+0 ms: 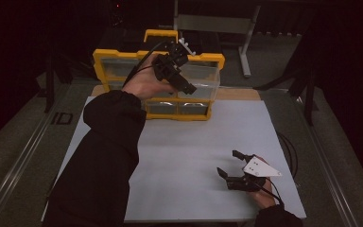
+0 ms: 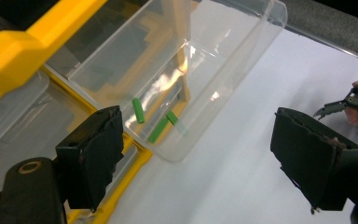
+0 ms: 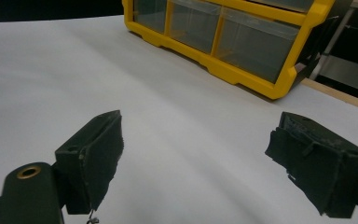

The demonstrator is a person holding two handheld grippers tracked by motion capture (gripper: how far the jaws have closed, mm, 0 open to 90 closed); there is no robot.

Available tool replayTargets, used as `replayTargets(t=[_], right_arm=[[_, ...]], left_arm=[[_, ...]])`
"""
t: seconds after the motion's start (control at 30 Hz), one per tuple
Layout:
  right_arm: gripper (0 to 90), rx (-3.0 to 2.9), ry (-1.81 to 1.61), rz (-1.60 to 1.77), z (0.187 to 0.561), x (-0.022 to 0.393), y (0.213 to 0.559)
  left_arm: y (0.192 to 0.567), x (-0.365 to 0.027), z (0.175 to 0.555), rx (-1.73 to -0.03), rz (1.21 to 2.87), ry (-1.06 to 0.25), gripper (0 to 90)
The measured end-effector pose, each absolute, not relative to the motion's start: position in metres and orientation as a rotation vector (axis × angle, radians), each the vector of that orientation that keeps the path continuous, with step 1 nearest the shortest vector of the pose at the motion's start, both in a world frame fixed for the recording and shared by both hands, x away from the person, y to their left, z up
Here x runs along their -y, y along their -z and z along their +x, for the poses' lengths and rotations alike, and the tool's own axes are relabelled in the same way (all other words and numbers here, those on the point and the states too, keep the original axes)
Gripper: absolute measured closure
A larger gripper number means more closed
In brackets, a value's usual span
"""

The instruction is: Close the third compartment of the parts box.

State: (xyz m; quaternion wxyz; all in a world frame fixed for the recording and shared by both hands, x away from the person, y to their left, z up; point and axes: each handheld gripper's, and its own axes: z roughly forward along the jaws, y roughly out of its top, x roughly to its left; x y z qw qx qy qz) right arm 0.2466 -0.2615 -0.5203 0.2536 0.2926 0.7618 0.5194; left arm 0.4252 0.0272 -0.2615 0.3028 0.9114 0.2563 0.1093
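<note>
A yellow organiser cabinet (image 1: 106,59) with clear drawers stands at the back of the white mat (image 1: 184,156). One clear drawer (image 2: 233,51) is pulled out of the yellow frame (image 2: 9,51) and tilts down toward the mat. Three small green pieces (image 2: 138,110) lie near its lower end. My left gripper (image 1: 185,71) is held up in front of that drawer (image 1: 203,75), open (image 2: 198,154) with nothing between its jaws. My right gripper (image 1: 227,162) rests low over the mat's front right, open (image 3: 196,158) and holding nothing, facing the cabinet (image 3: 223,70).
A wooden strip (image 1: 238,93) edges the mat behind the cabinet. A metal stand (image 1: 246,42) is on the floor beyond. Cables (image 1: 290,156) trail off the mat's right side. The right gripper (image 2: 354,100) appears far off in the left gripper view.
</note>
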Motion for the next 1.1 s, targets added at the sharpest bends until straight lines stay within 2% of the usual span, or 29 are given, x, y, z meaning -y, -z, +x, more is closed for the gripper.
replayTargets(t=[0.4,0.7,0.83,1.03,1.1], right_arm=[[15.2,-2.075,-1.41,0.78,0.246,0.259,0.519],[15.2,-2.076,-1.407,0.779,0.245,0.259,0.519],[15.2,-2.078,-1.404,0.779,0.246,0.258,0.519],[15.2,-2.077,-1.403,0.776,0.245,0.259,0.519],[15.2,-2.078,-1.402,0.773,0.245,0.258,0.519]], left_arm=[[0.27,-0.037,0.413,-0.676,2.434,-0.291,20.9],[0.279,-0.042,0.411,-0.671,2.443,-0.264,28.3],[0.283,-0.042,0.411,-0.664,2.446,-0.259,34.7],[0.288,-0.041,0.41,-0.636,2.457,-0.252,54.4],[0.289,-0.039,0.409,-0.63,2.455,-0.286,63.2]])
